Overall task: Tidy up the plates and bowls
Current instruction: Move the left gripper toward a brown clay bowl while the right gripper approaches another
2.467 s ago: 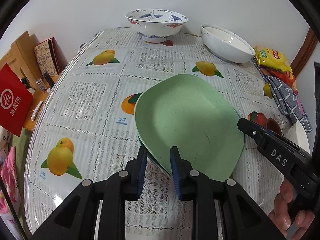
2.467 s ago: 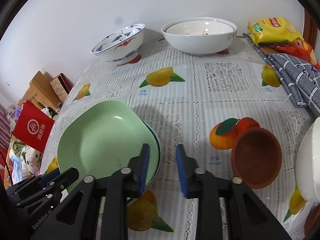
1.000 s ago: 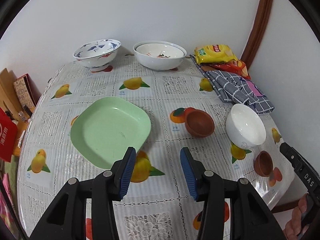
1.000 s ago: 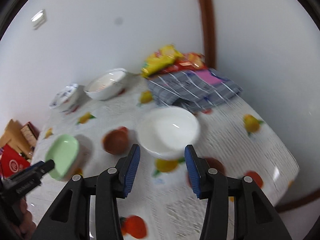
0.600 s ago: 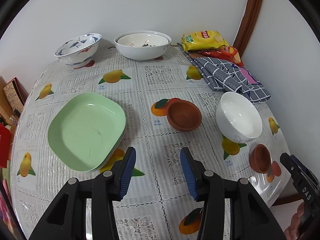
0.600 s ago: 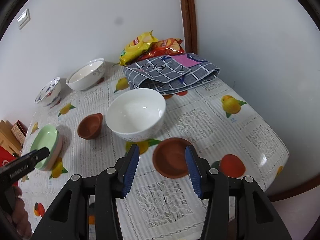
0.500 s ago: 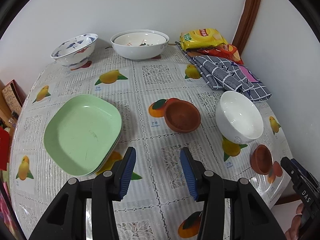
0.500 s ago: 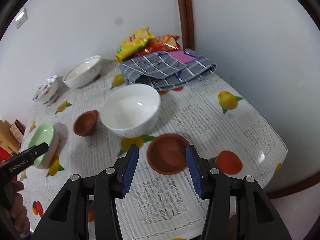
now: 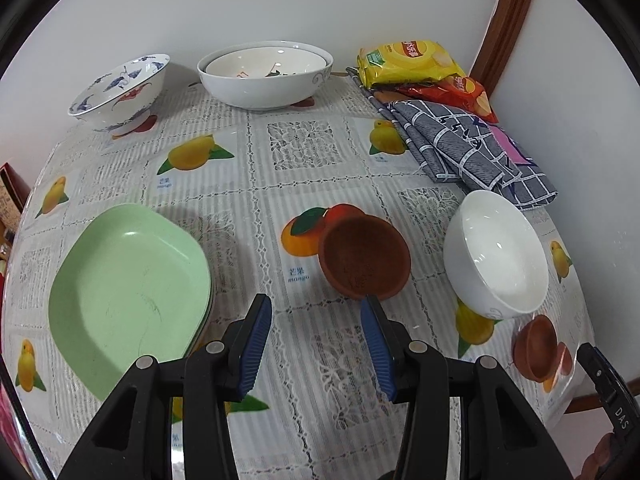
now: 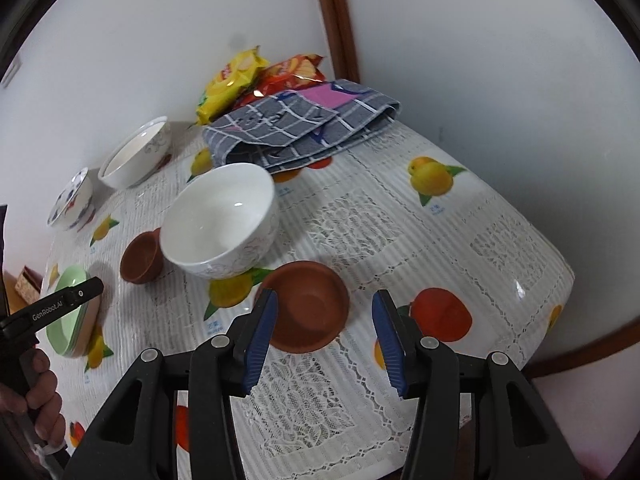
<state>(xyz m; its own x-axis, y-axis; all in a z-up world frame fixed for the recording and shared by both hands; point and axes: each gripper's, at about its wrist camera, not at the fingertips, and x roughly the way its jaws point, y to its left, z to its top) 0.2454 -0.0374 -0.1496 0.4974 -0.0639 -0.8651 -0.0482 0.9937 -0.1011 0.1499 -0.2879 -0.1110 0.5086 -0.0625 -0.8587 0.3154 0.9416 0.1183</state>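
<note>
My left gripper hangs wide open and empty, above the fruit-print plastic tablecloth, between the stacked pale-green squarish plates and a matte terracotta-brown round bowl. My right gripper is wide open too – nothing held – just before a second brown clay bowl, beside the glossy white porcelain bowl.

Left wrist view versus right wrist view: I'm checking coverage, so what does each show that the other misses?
Only the left view shows inside the nested white bowls and the green plates' faces. Only the right view shows the table's near corner and the hand holding the left tongs. Both show the white bowl and two brown bowls.
</note>
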